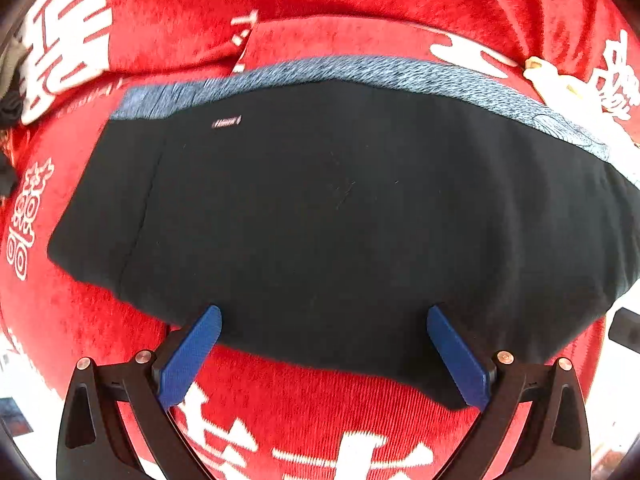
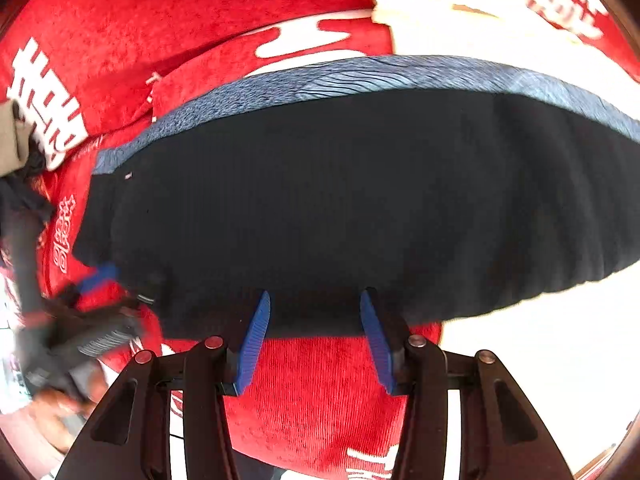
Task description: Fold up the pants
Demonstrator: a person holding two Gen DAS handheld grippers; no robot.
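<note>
On the red blanket (image 1: 328,420) with white characters lie the black pants (image 1: 328,208), folded into a broad block, a blue-grey band (image 1: 360,70) along the far edge. At far left in the right wrist view, a blurred hand (image 2: 56,408) holds the left gripper (image 2: 100,276) by the pants' near left corner. In its own view the left gripper (image 1: 324,316) hangs over the near edge, fingers (image 1: 192,356) wide apart and holding nothing. Further right, the right gripper (image 2: 316,304) stands over the same edge, fingers (image 2: 254,340) partly open, empty. White cloth (image 2: 460,28) lies beyond, at right.
</note>
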